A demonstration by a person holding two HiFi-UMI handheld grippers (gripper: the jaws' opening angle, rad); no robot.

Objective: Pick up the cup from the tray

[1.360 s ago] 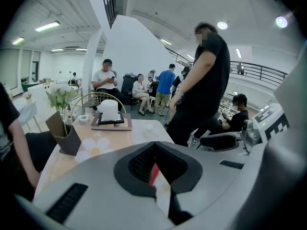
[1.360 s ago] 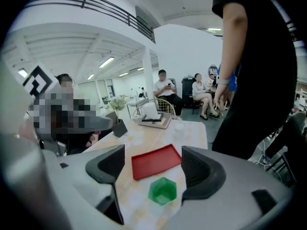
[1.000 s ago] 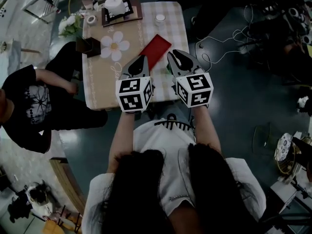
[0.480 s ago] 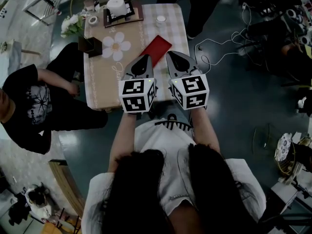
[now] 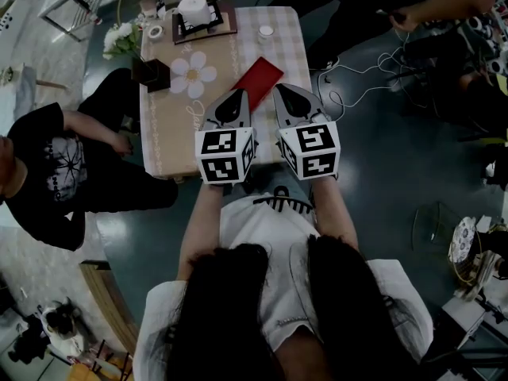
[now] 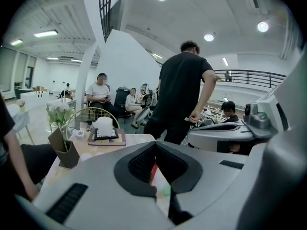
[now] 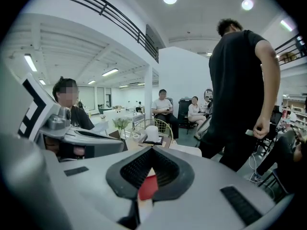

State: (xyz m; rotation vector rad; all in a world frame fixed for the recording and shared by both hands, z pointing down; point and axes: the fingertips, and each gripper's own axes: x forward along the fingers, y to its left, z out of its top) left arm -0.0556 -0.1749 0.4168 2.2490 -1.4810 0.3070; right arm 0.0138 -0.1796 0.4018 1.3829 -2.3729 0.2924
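Looking down from my head on a long table (image 5: pixel 167 133) covered with a beige and checked cloth. My left gripper (image 5: pixel 236 94) and my right gripper (image 5: pixel 280 88) hang side by side over the near end. Each has its jaws brought together at the tips, with nothing between them. The cup (image 5: pixel 193 9), white, stands on a dark tray (image 5: pixel 226 24) at the far end of the table, well apart from both grippers. Between the grippers and the tray lie a white flower-shaped mat (image 5: pixel 191 71), ahead of the left gripper, and a red card (image 5: pixel 257 78), just ahead of the right one. Both lie flat on the cloth. At the table's left edge stands a dark box (image 5: pixel 149 74) holding white flowers (image 5: pixel 119 36). A roll of tape (image 5: pixel 155 32) lies just left of the tray, and a small white-lidded jar (image 5: pixel 265 31) sits to the tray's right. A seated person in a black shirt (image 5: pixel 48 173) is at the table's left side, and a standing person in black (image 6: pixel 184 90) is near its far right corner. Cables (image 5: pixel 349 74) trail on the floor at the right.
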